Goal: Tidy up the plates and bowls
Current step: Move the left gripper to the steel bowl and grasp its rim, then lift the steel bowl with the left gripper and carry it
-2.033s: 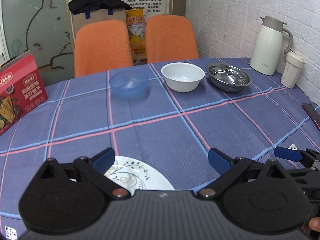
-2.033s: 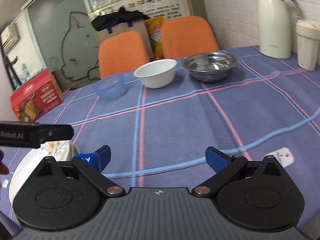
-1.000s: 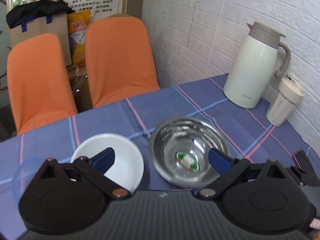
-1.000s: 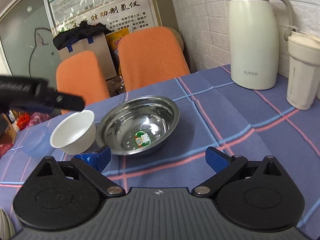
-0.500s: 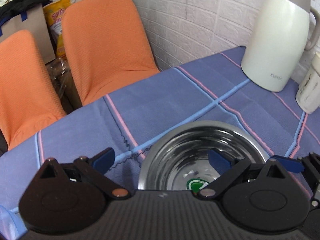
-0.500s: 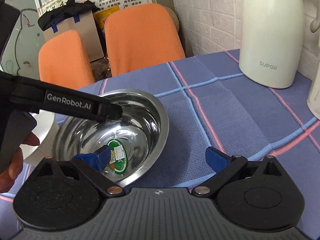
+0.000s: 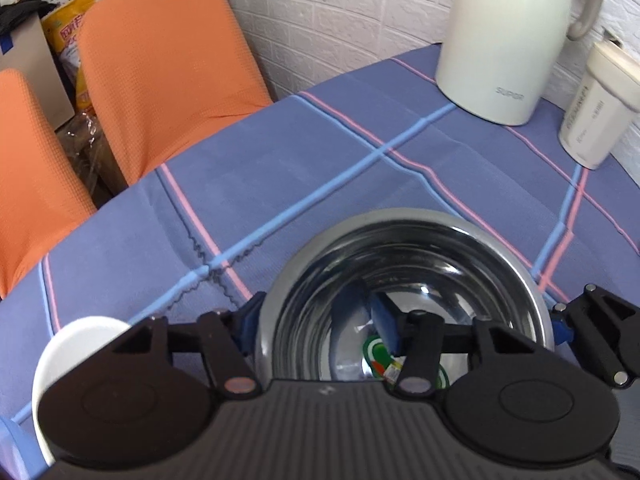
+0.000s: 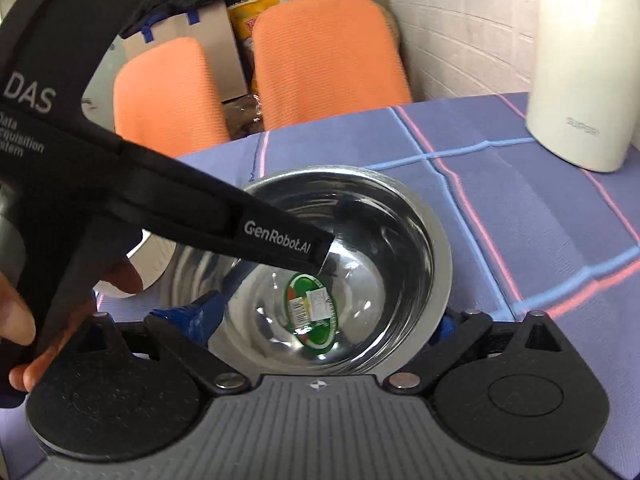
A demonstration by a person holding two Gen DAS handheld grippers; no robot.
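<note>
A steel bowl (image 7: 400, 248) (image 8: 360, 216) with a green sticker (image 8: 312, 308) on its bottom stands on the blue checked tablecloth. My left gripper (image 7: 316, 320) straddles the bowl's left rim, one finger outside and one inside. Its jaws have narrowed, and I cannot tell whether they touch the wall. The left gripper's black body (image 8: 200, 216), held by a hand (image 8: 16, 312), reaches over the bowl. My right gripper (image 8: 320, 320) is open, its left finger over the bowl's inside and its right finger (image 7: 560, 326) just outside the right rim. A white bowl (image 7: 80, 344) sits left of the steel one.
A cream thermos jug (image 7: 504, 40) (image 8: 580, 60) and a cream lidded cup (image 7: 596, 120) stand at the back right by the brick wall. Two orange chairs (image 7: 160, 60) (image 8: 324, 56) stand beyond the table's far edge. Bare cloth (image 7: 320, 152) lies behind the bowl.
Both grippers travelled from the near side of the table up to the steel bowl. In the last half second the left jaws narrowed around its left rim and the right gripper closed in.
</note>
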